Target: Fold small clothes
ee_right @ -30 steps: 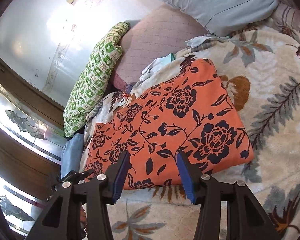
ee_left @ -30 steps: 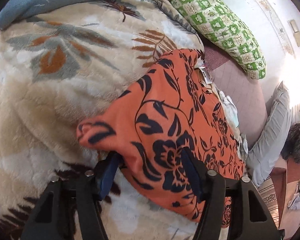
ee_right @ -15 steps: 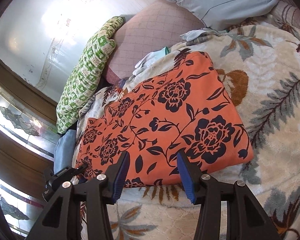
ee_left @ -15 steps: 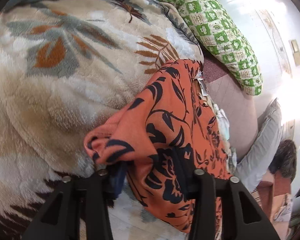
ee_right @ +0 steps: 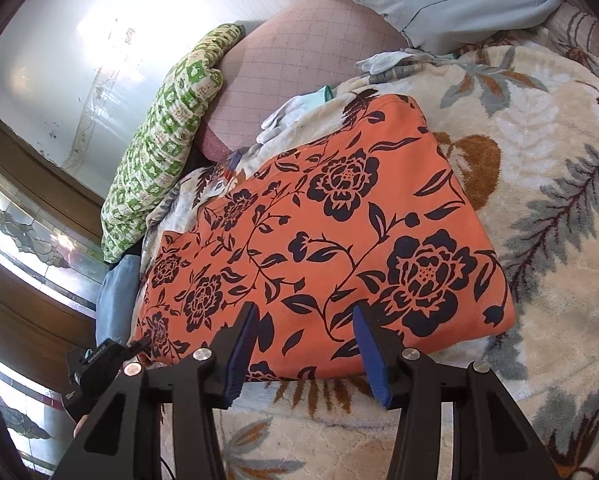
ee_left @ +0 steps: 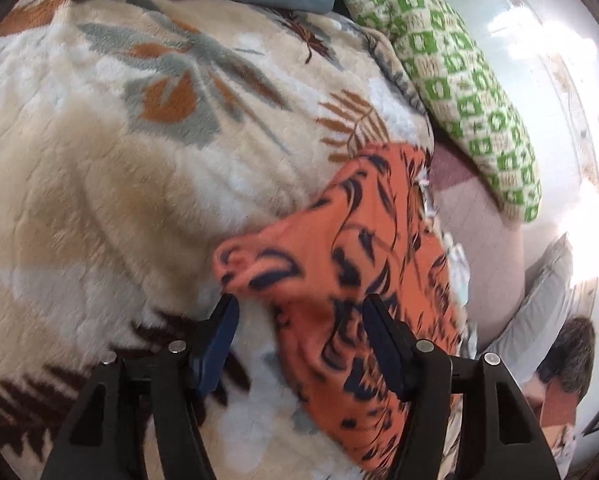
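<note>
Folding looks partly done: the orange floral garment (ee_right: pixel 319 240) lies as a flat rectangle on the leaf-patterned blanket (ee_right: pixel 559 240), at 12 o'clock from the right hand-held gripper (ee_right: pixel 305 316), whose jaws stand apart over its near edge. The left hand-held gripper (ee_left: pixel 299 312) is opening around the bunched corner, not pressing it; further folds probably remain.
</note>
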Demonstrator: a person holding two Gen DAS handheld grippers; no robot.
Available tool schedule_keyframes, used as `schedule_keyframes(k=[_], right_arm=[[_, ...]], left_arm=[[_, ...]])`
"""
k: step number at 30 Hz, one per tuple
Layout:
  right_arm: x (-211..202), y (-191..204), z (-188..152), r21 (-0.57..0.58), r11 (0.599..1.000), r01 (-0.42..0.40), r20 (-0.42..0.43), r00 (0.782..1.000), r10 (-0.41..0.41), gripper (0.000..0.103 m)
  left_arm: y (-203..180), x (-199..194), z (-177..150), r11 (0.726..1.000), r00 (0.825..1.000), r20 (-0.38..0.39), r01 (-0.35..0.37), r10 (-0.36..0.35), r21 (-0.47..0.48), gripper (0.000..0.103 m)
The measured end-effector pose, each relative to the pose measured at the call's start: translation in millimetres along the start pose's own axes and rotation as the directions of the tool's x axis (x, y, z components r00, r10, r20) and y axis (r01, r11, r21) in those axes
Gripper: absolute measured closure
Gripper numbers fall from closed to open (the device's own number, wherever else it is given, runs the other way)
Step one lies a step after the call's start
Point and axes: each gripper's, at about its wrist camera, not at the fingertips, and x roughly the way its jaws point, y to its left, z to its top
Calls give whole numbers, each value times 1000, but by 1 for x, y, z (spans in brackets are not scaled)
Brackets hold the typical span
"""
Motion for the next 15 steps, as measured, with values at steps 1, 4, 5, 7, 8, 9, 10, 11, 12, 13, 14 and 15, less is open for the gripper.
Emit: schedule_keyframes(k=[1, 4, 5, 7, 8, 9, 10, 11, 12, 13, 14, 15], right_arm=[[0, 1, 0, -4, 1000, 2, 1, 1000, -2, 50], [-1, 1, -1, -13, 1000, 12, 11, 1000, -11, 50], [-2, 0, -1, -14, 1000, 12, 14, 1000, -12, 50], [-5, -2, 0, -9, 1000, 14, 24, 1000, -14, 50], [-7, -3, 1, -5, 1000, 17, 32, 999, -16, 50], [-10, -6, 1, 2, 1000, 18, 45, 999, -18, 50], [-13, -8, 2, 10, 1000, 15, 57, 998, -16, 50], [-16, -11, 3, 19, 1000, 11, 72, 997, -12, 50], [-19, -14, 4, 26, 1000, 11, 90, 996, -13, 50], [-22, -18, 5, 32, 999, 17, 103, 994, -20, 50], [-23, -21, 7, 40, 999, 26, 110, 994, -30, 50], [-25, -26, 8, 53, 998, 24, 114, 993, -30, 50]], left_arm=[[-5, 4, 4, 1000, 1000, 12, 1, -1, 22, 31], [-16, 14, 9, 995, 999, 46, -10, 5, 95, 30], [-18, 16, 8, 994, 998, 58, -6, 0, 113, 30], [-21, 18, 7, 990, 998, 66, -4, -5, 141, 57], [-22, 20, 6, 989, 999, 45, 10, -17, 148, 66], [-23, 21, 6, 988, 999, 44, 14, -21, 151, 71], [-25, 19, 5, 986, 998, 55, 12, -21, 166, 75], [-28, 17, 4, 982, 998, 61, 10, -22, 190, 77], [-32, 14, 2, 978, 997, 70, 10, -25, 206, 79], [-37, 9, 0, 974, 996, 79, 19, -38, 226, 80], [-45, 2, -2, 964, 994, 92, 29, -55, 266, 80], [-54, -3, -5, 952, 993, 104, 27, -61, 303, 81]])
